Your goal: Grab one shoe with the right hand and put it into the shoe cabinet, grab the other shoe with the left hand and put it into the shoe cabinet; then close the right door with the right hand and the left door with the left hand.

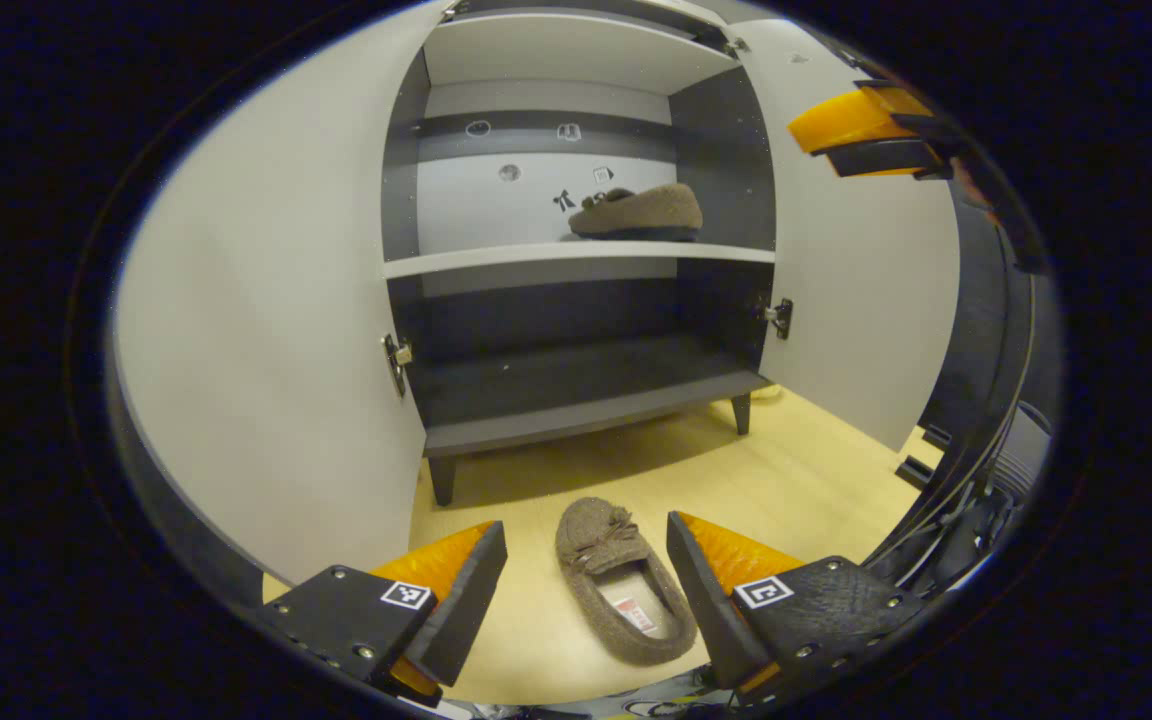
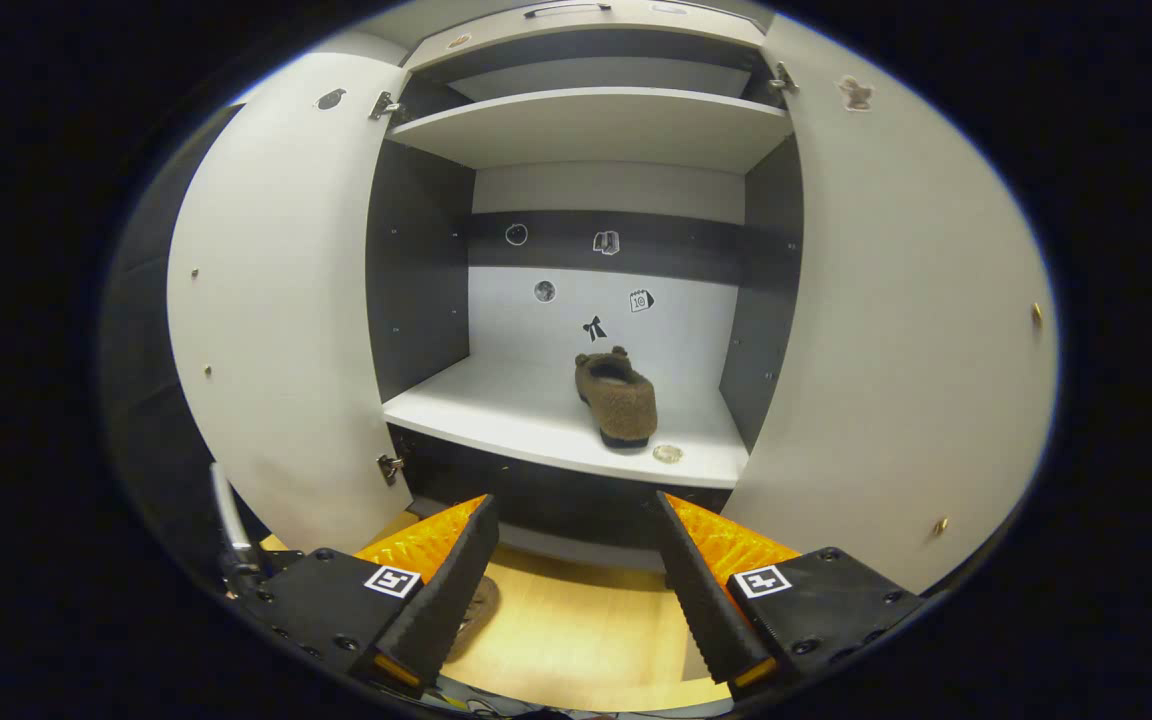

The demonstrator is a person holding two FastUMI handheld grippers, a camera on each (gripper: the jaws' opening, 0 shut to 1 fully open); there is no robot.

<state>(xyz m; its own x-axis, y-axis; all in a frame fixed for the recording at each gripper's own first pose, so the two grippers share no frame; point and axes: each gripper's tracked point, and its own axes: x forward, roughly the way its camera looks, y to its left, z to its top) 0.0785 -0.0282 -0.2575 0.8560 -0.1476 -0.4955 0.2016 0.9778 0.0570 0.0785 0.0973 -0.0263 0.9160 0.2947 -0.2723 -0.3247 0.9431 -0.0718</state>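
One shoe [image 2: 618,398] is already in the shoe cabinet [image 2: 596,125], sitting on the middle shelf [image 2: 496,410] toward the right side, toe toward me in the right gripper view. Judging from that, the right-hand placement is done. Left to do: second shoe, then both doors.

My right hand-held gripper [image 2: 576,560] is wide open, holds nothing, and points at the cabinet opening just below the shelf edge. It also shows in the left gripper view, top right, in front of the right door [image 1: 866,280].

My left hand-held gripper [image 1: 586,580] is also wide open and empty. The other shoe [image 1: 621,580] lies on the wooden floor [image 1: 796,470] in front of the cabinet, between my left fingers in view but not touched by them as far as I can tell. Grasp not yet made.

Shoe look: brown fuzzy slipper-style moccasin, small bow on the vamp, opening facing up, pale insole with a red label, dark sole. Soft, so it'll likely squash under the pinch.

Left door [image 1: 266,330] and right door are both fully open. Bottom shelf [image 1: 586,395] is dark.
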